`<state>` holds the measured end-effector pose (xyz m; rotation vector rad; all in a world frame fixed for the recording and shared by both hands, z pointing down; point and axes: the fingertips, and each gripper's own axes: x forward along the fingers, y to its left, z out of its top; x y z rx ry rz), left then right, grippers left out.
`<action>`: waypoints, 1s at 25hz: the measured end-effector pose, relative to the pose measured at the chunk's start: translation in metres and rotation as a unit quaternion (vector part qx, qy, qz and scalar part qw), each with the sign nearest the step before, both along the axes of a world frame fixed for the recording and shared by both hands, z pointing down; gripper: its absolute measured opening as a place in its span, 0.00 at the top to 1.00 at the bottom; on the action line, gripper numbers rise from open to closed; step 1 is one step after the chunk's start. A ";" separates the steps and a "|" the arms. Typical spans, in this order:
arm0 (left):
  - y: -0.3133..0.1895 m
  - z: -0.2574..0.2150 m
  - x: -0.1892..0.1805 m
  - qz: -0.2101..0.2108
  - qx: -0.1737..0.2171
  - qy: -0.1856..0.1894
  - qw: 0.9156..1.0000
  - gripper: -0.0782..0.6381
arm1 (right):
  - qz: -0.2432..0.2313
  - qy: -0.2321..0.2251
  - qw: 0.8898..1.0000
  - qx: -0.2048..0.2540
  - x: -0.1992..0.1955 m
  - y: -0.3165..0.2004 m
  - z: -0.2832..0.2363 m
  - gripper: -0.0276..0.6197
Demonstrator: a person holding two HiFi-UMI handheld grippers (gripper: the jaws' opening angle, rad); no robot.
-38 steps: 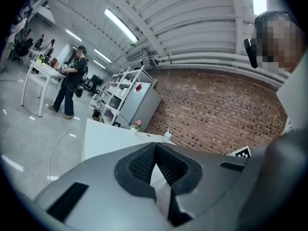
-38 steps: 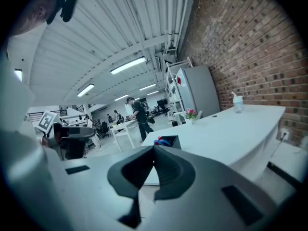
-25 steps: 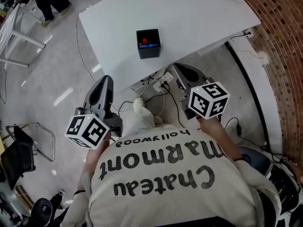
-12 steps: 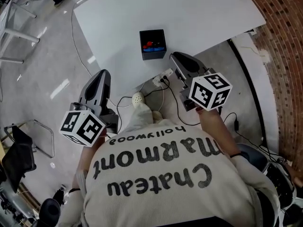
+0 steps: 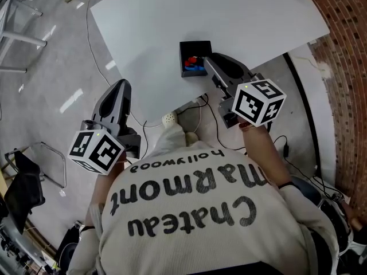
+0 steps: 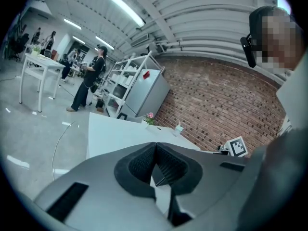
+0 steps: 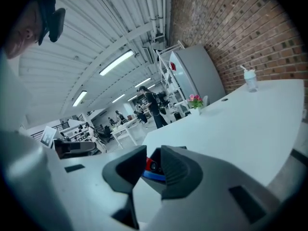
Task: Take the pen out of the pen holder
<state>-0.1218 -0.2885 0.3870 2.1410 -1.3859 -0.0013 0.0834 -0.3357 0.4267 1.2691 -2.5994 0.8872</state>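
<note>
Currently the pen holder (image 5: pixel 192 47) stands on the white table (image 5: pixel 246 16) near its front edge, with a red pen (image 5: pixel 194 61) and a blue item (image 5: pixel 196 70) inside it. The right gripper (image 5: pixel 210 61) points at the holder, its tips just beside the holder's right wall. Its jaws have just been opening and stand spread, the pads pressing on nothing — in the right gripper view the holder's contents show through the gap, beyond the tips. The left gripper (image 5: pixel 120 85) hangs well apart from the holder, off the table — jaws pressed together, nothing between them.
</note>
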 end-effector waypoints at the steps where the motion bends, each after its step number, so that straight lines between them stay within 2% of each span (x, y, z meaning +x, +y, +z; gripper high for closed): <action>1: -0.003 0.001 -0.002 -0.001 0.000 0.001 1.000 0.89 | -0.004 0.001 1.000 0.002 -0.004 -0.003 -0.001 0.81; 8: -0.016 0.006 -0.018 -0.006 -0.003 0.008 1.000 0.89 | -0.029 0.006 1.000 -0.002 -0.031 -0.012 0.000 0.79; 14: -0.022 0.009 -0.019 -0.010 -0.006 0.011 1.000 0.89 | -0.042 0.020 0.999 -0.005 -0.039 -0.016 0.004 0.79; 18: -0.021 0.010 -0.018 -0.010 -0.007 0.011 1.000 0.89 | -0.063 0.061 0.996 0.002 -0.044 -0.013 0.007 0.79; 25: -0.015 0.011 -0.026 -0.026 -0.009 0.015 1.000 0.89 | -0.103 0.153 0.983 0.011 -0.052 -0.010 0.016 0.79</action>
